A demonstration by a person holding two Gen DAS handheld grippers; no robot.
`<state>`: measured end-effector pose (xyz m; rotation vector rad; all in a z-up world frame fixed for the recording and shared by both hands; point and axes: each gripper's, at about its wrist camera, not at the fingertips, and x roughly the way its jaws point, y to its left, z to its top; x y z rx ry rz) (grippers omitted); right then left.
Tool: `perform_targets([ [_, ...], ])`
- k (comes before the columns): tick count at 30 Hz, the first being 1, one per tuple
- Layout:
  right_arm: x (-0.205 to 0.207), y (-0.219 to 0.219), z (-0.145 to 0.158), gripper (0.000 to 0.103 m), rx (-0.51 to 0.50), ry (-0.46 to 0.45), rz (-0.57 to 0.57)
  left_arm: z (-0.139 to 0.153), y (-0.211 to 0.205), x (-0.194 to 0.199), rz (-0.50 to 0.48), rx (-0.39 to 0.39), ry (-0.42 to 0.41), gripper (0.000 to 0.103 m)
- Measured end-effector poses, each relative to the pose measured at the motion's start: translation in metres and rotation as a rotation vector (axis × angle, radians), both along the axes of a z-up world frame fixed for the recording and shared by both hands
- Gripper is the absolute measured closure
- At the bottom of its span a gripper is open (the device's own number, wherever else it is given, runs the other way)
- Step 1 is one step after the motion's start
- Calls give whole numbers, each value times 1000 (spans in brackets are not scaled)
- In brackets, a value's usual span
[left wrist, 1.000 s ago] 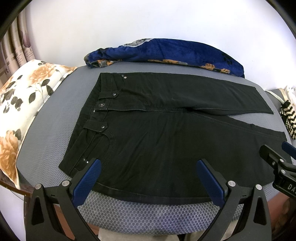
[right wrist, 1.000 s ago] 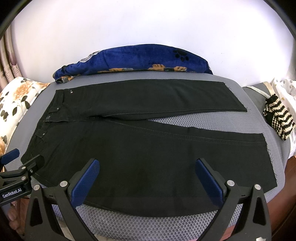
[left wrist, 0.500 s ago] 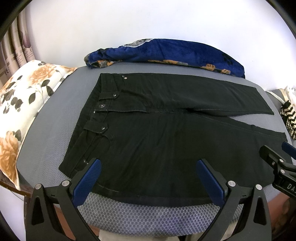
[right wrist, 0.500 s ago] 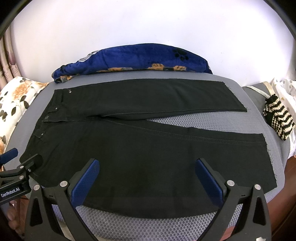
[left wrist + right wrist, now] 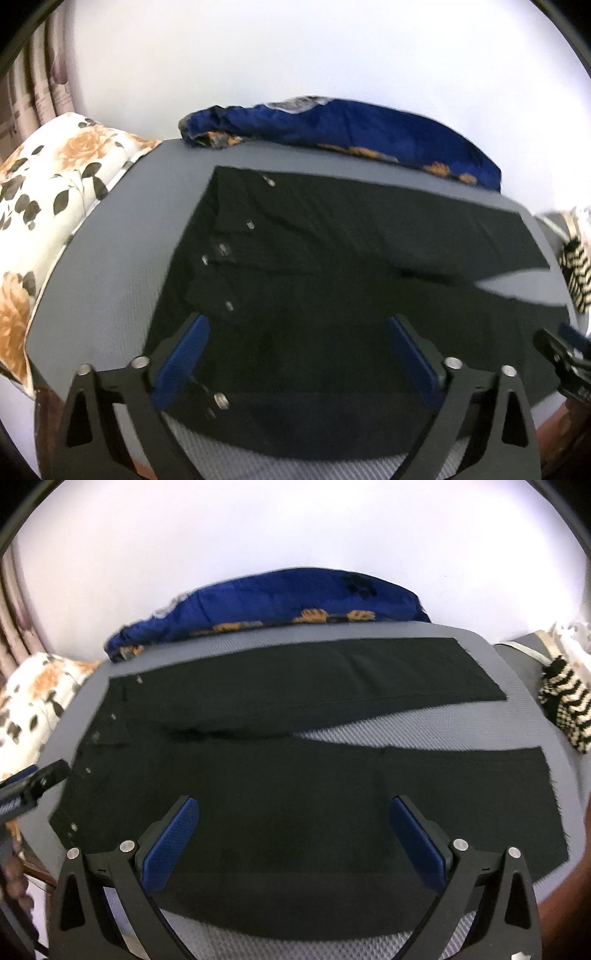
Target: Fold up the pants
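Black pants (image 5: 332,258) lie flat on the grey mesh surface (image 5: 110,240), waistband to the left and both legs running right, split apart at the hems (image 5: 480,723). My left gripper (image 5: 299,325) hovers over the near waist corner. Its jaws stand wide and are closing, with the pants below them and no cloth pinched. My right gripper (image 5: 293,805) is open over the near leg (image 5: 406,794), with nothing between its fingers. Each gripper shows at the edge of the other's view: the right gripper (image 5: 561,354) and the left gripper (image 5: 37,779).
A blue blanket (image 5: 351,125) lies bunched along the far edge against the white wall. A floral pillow (image 5: 55,192) sits at the left. A striped knit item (image 5: 561,701) lies at the right end. A person's hand (image 5: 14,882) shows low at the left.
Both grippers have moved forward over the pants, the left one further and toward the waistband, so its view is blurred. The left jaws have narrowed slightly.
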<state>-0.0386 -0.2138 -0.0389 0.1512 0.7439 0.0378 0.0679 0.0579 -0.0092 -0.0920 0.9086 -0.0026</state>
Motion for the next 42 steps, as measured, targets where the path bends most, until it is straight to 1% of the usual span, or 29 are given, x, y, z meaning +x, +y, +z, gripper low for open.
perform_targets([
  [1,5,-3,2,1,26,-9,15,2,10,10,6,-11,-2,21],
  [2,9,-5,3,1,49,-14,30,4,18,18,10,-21,-3,25],
  [3,14,-7,5,1,73,-19,49,5,27,27,14,-33,-5,26],
  [5,26,-12,7,1,134,-22,80,7,46,48,14,-71,-10,37],
  [8,45,-17,8,1,200,-17,79,6,76,83,-16,-176,4,44],
  [9,52,-19,6,1,213,-11,71,3,89,97,-22,-217,8,45],
  [10,60,-19,5,1,219,-5,65,0,97,109,-23,-239,15,49],
  [11,66,-19,4,1,216,0,59,-3,105,120,-23,-258,23,53],
  [14,85,-15,-2,1,193,24,44,-21,129,157,-22,-332,62,60],
  [15,89,-15,-3,1,187,31,41,-26,135,166,-18,-361,77,61],
  [16,94,-13,-5,1,180,40,38,-35,145,180,-19,-424,96,61],
  [17,99,-11,-7,1,177,49,37,-40,150,186,-18,-463,103,61],
  [20,112,-7,-13,1,169,71,27,-61,170,216,21,-565,135,61],
  [21,117,-5,-16,1,167,78,25,-66,174,222,25,-587,145,61],
  [26,136,4,-27,1,147,113,22,-90,186,250,27,-649,189,62],
  [30,149,10,-31,1,137,132,27,-103,189,265,22,-663,209,63],
  [33,157,15,-34,1,129,139,36,-109,184,273,-20,-667,220,68],
  [34,159,17,-34,1,125,141,38,-111,182,276,-34,-676,229,72],
  [37,167,21,-36,1,114,143,46,-112,176,281,-57,-674,240,73],
  [40,175,24,-38,1,111,142,53,-108,172,283,-85,-719,234,75],
  [42,181,26,-39,1,109,143,56,-106,167,287,-105,-720,231,77],
])
